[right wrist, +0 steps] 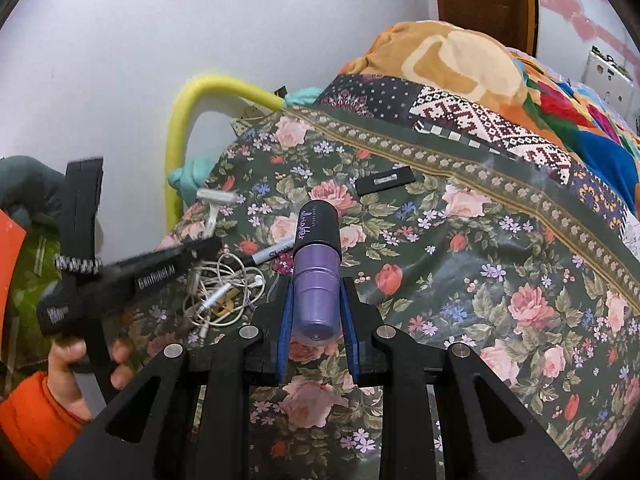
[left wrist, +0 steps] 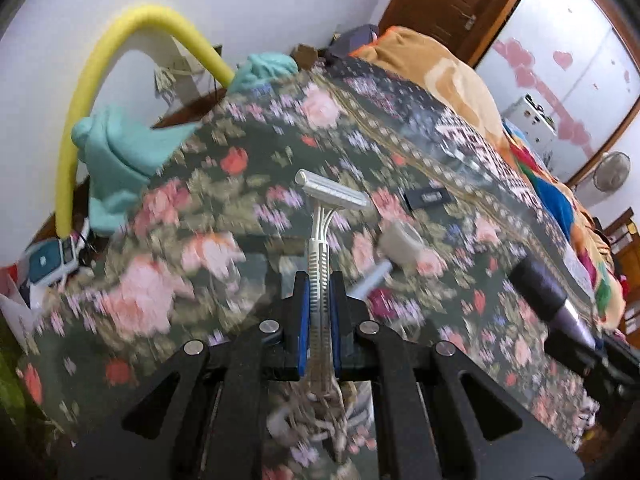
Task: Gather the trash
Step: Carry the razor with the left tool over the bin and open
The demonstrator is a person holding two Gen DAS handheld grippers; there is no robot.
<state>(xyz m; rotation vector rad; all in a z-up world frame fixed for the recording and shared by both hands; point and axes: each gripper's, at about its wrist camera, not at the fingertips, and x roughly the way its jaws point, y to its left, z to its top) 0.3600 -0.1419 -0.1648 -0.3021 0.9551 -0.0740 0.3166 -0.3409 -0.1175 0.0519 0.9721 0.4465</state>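
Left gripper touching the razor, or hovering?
Touching. Left wrist view: the left gripper pads press on both sides of the razor handle; no gap shows.

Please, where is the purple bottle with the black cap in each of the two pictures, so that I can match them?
Left wrist view: the purple bottle is at the right edge, low, blurred.
Right wrist view: the bottle is at centre, clamped in the right gripper, black cap pointing away.
Shared landmark: the small black bar lying on the floral cloth.
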